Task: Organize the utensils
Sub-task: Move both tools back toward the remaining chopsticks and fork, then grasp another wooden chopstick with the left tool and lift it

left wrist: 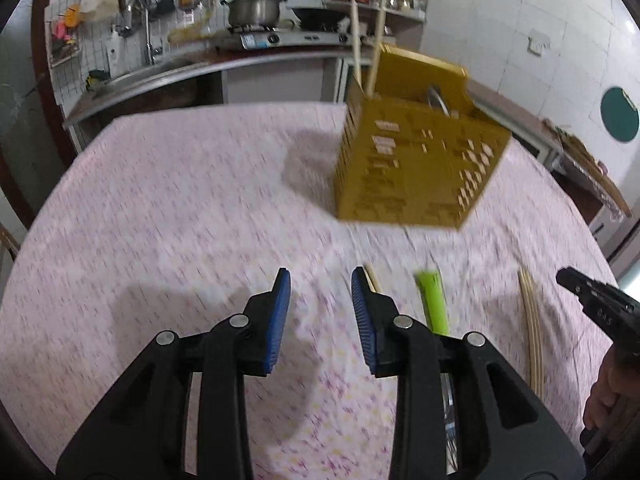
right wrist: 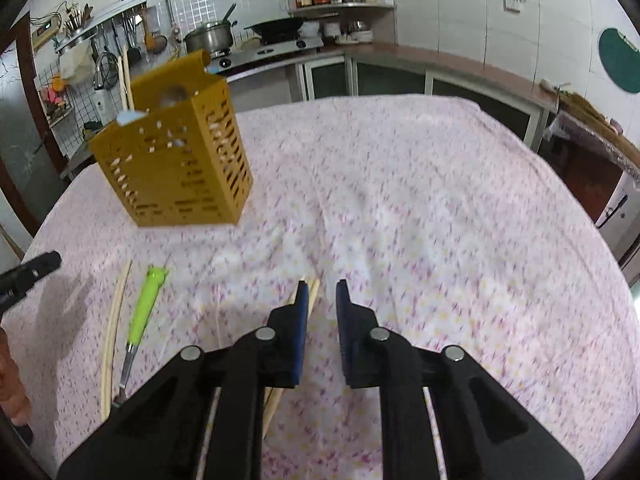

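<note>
right gripper (right wrist: 322,300) open over tablecloth (right wrist: 440,220); yellow caddy (right wrist: 176,172) left.

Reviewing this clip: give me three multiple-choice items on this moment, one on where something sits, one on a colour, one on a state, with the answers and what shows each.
1. Where is the yellow utensil caddy in the right wrist view?
A. On the table, far left
B. On the stove
C. In the right claw

2. What colour is the handle of the utensil lying loose on the tablecloth?
A. Red
B. Lime green
C. Black

3. How is the left claw?
A. Shut on a chopstick
B. Shut on the caddy
C. Open, holding nothing

Answers:
1. A, it stands upright on the cloth, left of and beyond the right claw.
2. B, the handle is bright green, with a metal shaft below it.
3. C, there is a clear gap between its blue pads, with only cloth seen through it.
</note>
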`<action>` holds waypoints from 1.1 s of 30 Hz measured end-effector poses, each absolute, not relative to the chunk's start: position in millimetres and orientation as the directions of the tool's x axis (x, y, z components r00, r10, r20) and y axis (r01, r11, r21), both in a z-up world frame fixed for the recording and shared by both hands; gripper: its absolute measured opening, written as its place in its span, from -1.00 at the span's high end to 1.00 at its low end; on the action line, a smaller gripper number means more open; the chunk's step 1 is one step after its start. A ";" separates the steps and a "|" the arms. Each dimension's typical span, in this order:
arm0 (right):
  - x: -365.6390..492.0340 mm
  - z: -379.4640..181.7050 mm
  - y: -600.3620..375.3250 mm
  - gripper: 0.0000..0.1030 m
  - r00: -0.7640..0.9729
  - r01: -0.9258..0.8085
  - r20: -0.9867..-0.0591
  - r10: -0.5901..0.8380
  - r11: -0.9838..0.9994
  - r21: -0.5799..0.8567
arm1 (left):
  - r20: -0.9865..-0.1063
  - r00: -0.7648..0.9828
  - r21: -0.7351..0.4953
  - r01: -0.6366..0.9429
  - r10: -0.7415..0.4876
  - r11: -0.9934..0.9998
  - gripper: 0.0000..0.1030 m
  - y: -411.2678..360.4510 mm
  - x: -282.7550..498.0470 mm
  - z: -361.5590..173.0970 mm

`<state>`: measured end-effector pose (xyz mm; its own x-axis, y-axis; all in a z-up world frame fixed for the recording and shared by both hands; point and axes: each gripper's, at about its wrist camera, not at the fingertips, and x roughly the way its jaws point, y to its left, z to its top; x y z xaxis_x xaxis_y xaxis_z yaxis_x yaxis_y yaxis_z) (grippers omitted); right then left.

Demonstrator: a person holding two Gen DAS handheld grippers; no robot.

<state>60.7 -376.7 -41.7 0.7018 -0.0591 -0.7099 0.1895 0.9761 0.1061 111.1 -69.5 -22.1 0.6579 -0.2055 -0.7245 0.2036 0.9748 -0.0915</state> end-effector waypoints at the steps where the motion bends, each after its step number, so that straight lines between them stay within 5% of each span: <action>1: 60.4 -44.5 -375.4 0.73 0.697 0.183 -0.715 -0.052 0.977 0.108 | -0.729 0.652 -0.096 0.206 -0.210 0.974 0.41 -70.4 108.7 -25.1; 15: 79.8 -76.8 -358.4 0.73 0.619 0.166 -0.783 -0.063 0.985 0.052 | -0.769 0.597 -0.106 0.235 -0.229 0.966 0.40 -99.8 116.7 -44.6; 33: 82.9 -77.0 -400.1 0.72 0.622 0.194 -0.783 0.018 0.965 0.176 | -0.789 0.571 -0.112 0.230 -0.227 0.967 0.40 -109.5 135.6 -56.9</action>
<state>82.9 -400.1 -77.0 0.6221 0.0180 -0.7827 0.1939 0.9651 0.1763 135.6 -109.5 -56.9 0.5713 -0.2274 -0.7886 0.2304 0.9667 -0.1118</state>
